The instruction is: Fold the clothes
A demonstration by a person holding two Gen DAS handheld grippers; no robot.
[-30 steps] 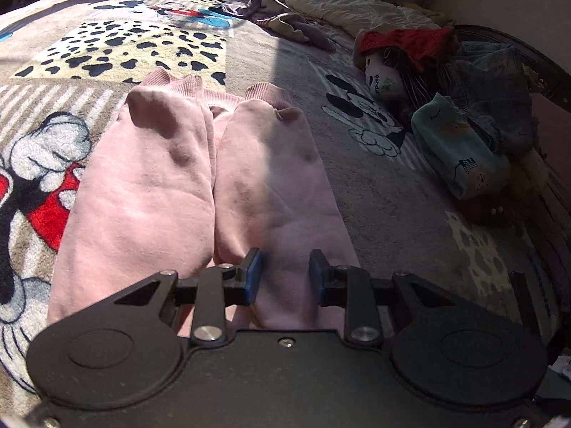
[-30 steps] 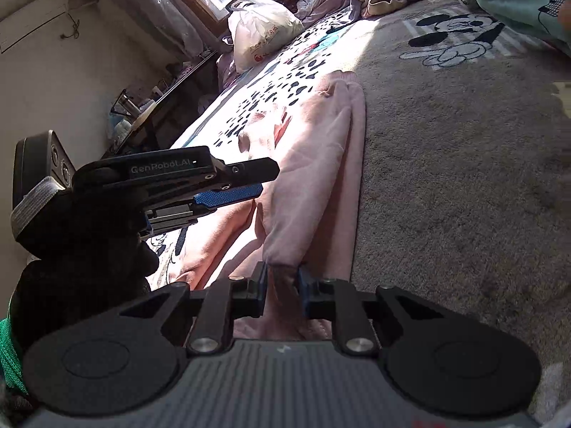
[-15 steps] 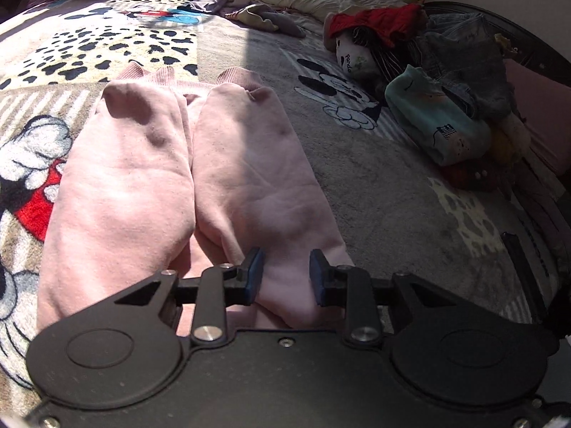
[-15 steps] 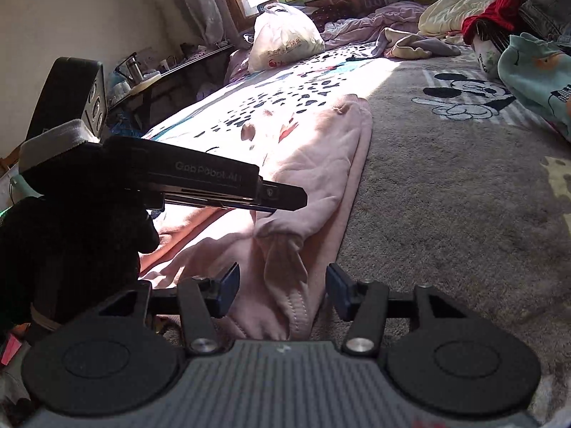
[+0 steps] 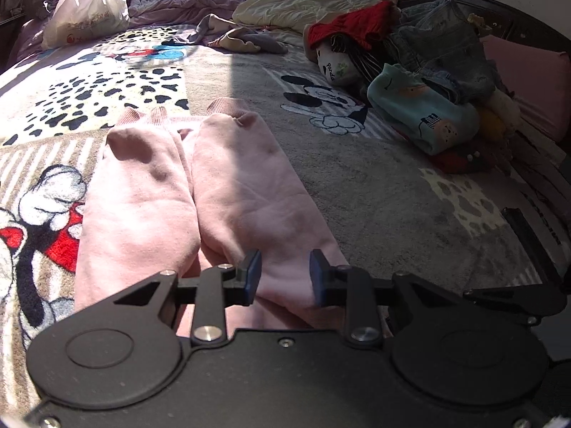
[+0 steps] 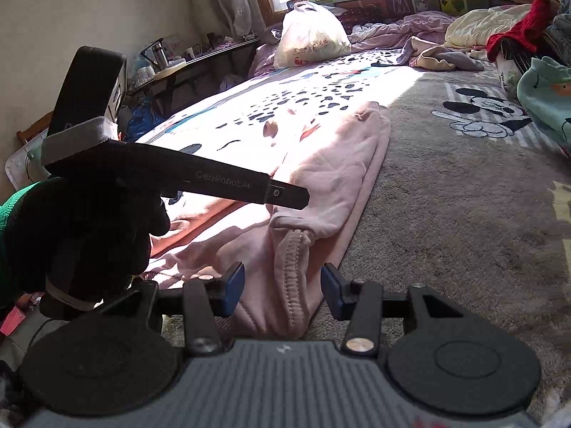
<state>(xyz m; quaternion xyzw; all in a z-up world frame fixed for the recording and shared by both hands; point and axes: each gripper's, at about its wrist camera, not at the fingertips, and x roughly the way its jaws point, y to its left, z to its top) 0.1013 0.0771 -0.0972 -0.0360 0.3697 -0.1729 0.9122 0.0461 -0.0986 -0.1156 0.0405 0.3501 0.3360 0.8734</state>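
Note:
Pink trousers [image 5: 214,196] lie flat on the cartoon blanket [image 5: 374,185], both legs side by side and pointing away. My left gripper [image 5: 284,274] hovers over the near end of the right leg, open, with the cloth showing below the gap and not pinched. In the right wrist view the trousers [image 6: 339,178] are doubled over, and the stitched waistband [image 6: 289,278] sits between my right gripper's [image 6: 283,287] blue pads without touching them. Those jaws are closing. The left gripper [image 6: 285,196] reaches in from the left above the fold, held by a black-gloved hand [image 6: 89,235].
A heap of clothes lies at the right of the bed: a teal garment [image 5: 428,117], denim [image 5: 442,46] and a red piece [image 5: 349,25]. A white plastic bag [image 5: 85,7] stands at the far end. A cluttered low table [image 6: 178,67] runs along the left side.
My right gripper was shut on the waistband edge and has let go; its jaws now stand apart around it. Both views have rolled level. My left gripper has drawn back slightly.

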